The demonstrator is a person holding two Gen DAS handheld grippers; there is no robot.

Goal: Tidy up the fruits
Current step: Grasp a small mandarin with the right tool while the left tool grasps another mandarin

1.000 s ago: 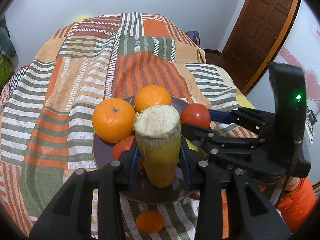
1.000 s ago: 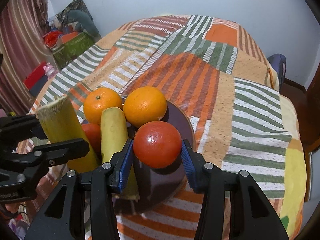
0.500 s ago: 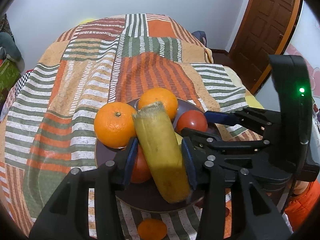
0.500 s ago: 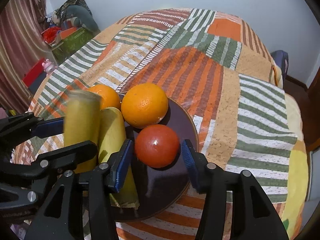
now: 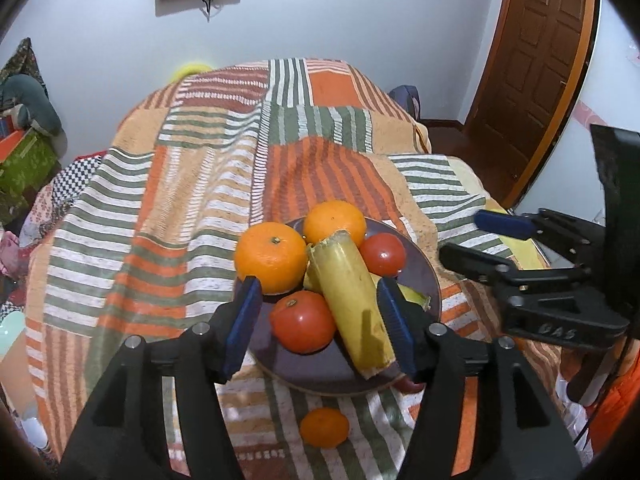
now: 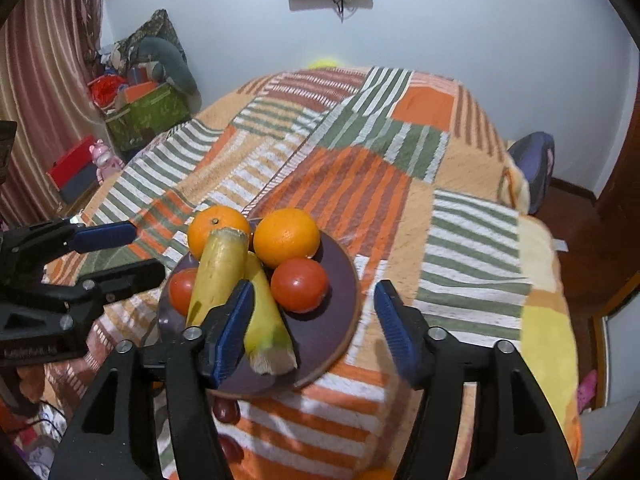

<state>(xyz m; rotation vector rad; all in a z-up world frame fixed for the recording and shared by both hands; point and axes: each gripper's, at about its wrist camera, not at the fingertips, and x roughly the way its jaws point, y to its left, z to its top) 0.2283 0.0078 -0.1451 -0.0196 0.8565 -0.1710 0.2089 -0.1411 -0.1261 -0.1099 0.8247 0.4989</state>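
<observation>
Your left tool (image 5: 320, 322) gapes wide over the plate (image 5: 429, 280), where the yellow stalk piece (image 5: 352, 304) lies among two oranges (image 5: 271, 263) and two tomatoes (image 5: 303, 322).

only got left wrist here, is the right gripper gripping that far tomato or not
Observer: No. The right gripper is open and neither pad touches that tomato; it sits loose on the plate.
Operator: ok whats the yellow bit poking out right of the stalk
Observer: A second stalk piece lying flat on the plate, cut end toward the near rim. The first stalk leans across it.
Operator: anything off the plate on that side
Observer: Two small dark red fruits on the blanket, just below the near rim.
</observation>
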